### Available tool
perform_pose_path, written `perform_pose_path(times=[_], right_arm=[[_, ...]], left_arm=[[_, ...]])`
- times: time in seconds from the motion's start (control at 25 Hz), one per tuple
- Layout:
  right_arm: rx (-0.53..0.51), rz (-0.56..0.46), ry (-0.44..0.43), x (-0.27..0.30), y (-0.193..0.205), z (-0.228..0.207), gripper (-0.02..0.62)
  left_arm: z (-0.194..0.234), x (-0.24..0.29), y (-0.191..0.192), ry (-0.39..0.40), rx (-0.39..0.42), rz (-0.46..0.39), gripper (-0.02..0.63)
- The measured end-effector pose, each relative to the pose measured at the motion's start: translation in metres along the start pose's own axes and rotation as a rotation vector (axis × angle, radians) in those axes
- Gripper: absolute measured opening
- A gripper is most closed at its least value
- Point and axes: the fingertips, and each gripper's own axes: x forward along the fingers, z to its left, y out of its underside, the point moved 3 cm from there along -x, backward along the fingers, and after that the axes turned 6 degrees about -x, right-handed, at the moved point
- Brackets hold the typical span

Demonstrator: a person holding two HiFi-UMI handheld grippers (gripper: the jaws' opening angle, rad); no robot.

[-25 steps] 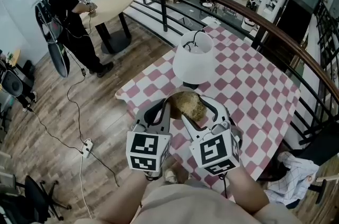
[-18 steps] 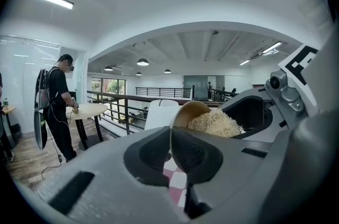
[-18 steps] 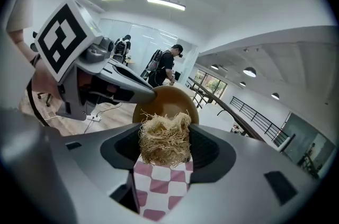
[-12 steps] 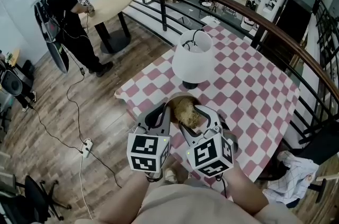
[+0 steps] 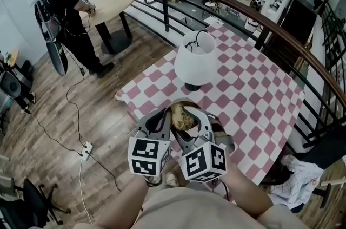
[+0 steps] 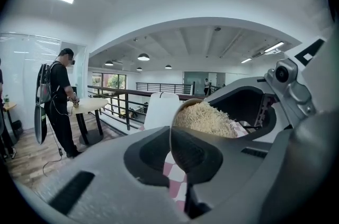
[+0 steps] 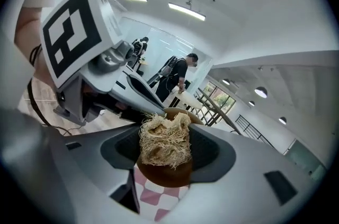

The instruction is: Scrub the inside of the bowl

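A brown bowl (image 5: 176,107) is held tilted above the near edge of the checked table (image 5: 254,92). My left gripper (image 5: 164,116) is shut on the bowl's rim; in the left gripper view the bowl (image 6: 192,150) stands edge-on between the jaws. My right gripper (image 5: 190,118) is shut on a tan fibrous scrubber (image 7: 163,142), which is pressed into the bowl's inside (image 7: 168,174). The scrubber (image 6: 207,120) fills the bowl's mouth in the left gripper view. Both marker cubes hide most of the bowl from above.
A white lamp (image 5: 195,63) stands on the table just beyond the bowl. A dark railing (image 5: 254,17) runs behind the table. At the far left a person (image 5: 65,11) stands by a round table (image 5: 111,3). A cable and power strip (image 5: 86,149) lie on the wooden floor.
My right gripper has swung left toward the left gripper and turned, which moved the scrubber across the bowl's inside. The left gripper and bowl have stayed nearly in place.
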Motion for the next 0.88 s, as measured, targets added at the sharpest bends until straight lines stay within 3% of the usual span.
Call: perform_pose_path(times=[0.16, 0.52, 0.88], right_arm=[[0.023, -0.028, 0.03, -0.002, -0.005, -0.009, 0.249], [0.116, 0.023, 0.055, -0.02, 0.008, -0.023, 0.249], [0.091, 0.079, 0.038, -0.019, 0.02, -0.014, 0.249]], left_arm=[[0.003, -0.004, -0.008, -0.007, 0.009, -0.018, 0.023], [0.009, -0.009, -0.014, 0.004, -0.026, -0.034, 0.023], [0.004, -0.011, -0.01, 0.02, -0.057, -0.024, 0.023]])
